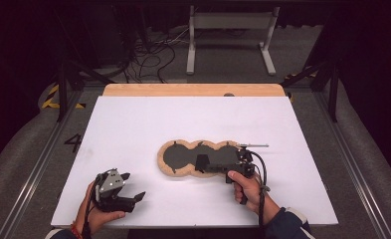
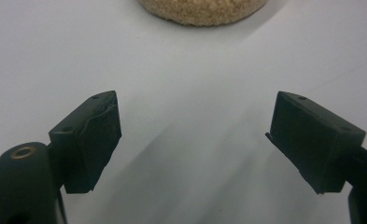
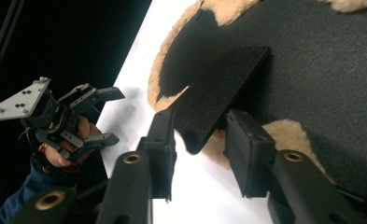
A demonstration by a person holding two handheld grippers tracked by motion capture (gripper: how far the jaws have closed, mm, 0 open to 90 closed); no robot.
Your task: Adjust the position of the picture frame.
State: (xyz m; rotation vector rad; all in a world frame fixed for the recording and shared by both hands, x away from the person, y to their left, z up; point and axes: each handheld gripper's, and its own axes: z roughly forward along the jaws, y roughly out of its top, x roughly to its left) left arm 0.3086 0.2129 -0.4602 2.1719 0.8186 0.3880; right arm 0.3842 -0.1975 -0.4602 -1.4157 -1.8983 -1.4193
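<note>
The work in hand centred on a three-lobed wooden tray (image 1: 169, 167) lying a little right of the middle of the white table (image 1: 133, 124), its dark recessed floor open to the top. The right gripper (image 1: 201, 163) reached in level from the tray's right end, and a flat black plate (image 3: 218, 95) sat between its jaws; in the right gripper view the plate's near end lay in the gap, one pad flush against its side and the other just at its edge, while the rest of it slanted out over the dark recess. The jaws stood partly closed around that plate — gripping it, as far as the picture tells, though how firmly I could not say. Holding the plate by one end and keeping it low and nearly flat looked like the sensible way to slide it along the recess or lift it clear of the rim without catching the wooden scallops. The left gripper (image 1: 133, 198) rested well apart, near the front left of the table, its jaws spread wide with nothing between the pads (image 2: 97, 140) but bare white surface; the tray's pale edge (image 2: 202, 11) showed just ahead of it. Parked there, it stayed clear of the right hand's path — ready, I would judge, to steady the tray if it shifted.
</note>
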